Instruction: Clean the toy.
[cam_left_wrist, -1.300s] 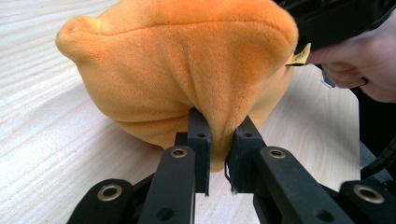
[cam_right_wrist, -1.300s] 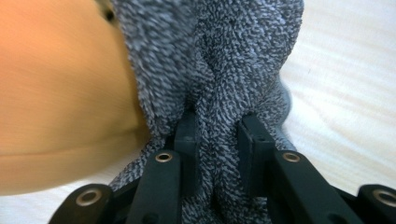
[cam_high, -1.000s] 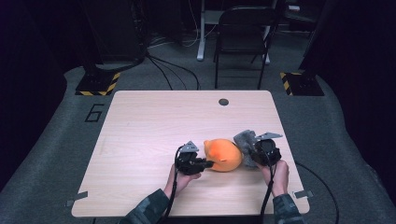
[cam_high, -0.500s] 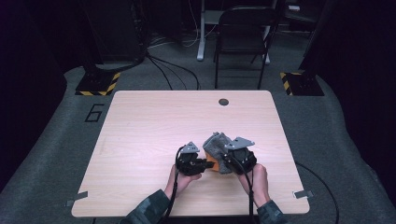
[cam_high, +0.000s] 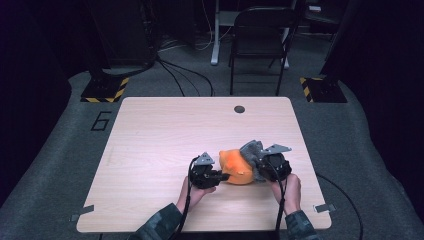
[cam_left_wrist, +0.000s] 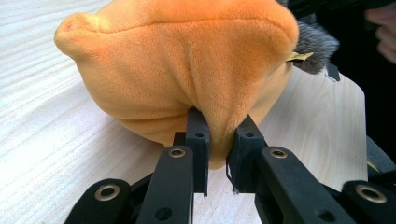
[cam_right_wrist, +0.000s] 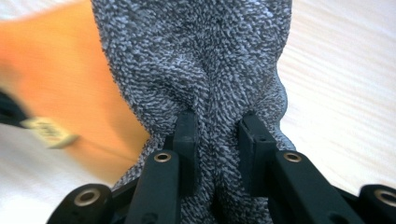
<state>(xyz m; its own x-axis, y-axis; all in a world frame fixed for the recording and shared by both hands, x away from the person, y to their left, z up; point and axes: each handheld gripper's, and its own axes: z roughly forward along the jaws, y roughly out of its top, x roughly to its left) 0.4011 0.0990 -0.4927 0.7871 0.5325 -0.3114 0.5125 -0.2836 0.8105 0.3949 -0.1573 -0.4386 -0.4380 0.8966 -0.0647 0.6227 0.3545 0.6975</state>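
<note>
On the wooden table (cam_high: 165, 150), an orange plush toy (cam_high: 236, 167) lies toward the person's side, well apart from the small dark round hole (cam_high: 239, 109) near the table's far edge. From the high view the toy sits between the two grippers: the left gripper (cam_high: 216, 176) meets its near-left side, and the right gripper (cam_high: 260, 167) meets a grey fuzzy part (cam_high: 251, 150) on the toy's right. That view is too distant to show how the jaws stand.

The left gripper view settles it. The left gripper (cam_left_wrist: 219, 140) has its jaws pinched on a fold of the orange plush (cam_left_wrist: 187, 65), the fabric bunched between the pads. It also shows a small tan tag (cam_left_wrist: 299, 57) at the seam where orange meets grey, and the other hand's fingers (cam_left_wrist: 383, 28) beyond.

The right gripper view shows the right gripper (cam_right_wrist: 217, 140) clamped on the grey fuzzy fabric (cam_right_wrist: 201, 56), which creases between the jaws. The orange body (cam_right_wrist: 56, 74) lies blurred to the left of the grey, with the tag (cam_right_wrist: 49, 130) near it.
</note>
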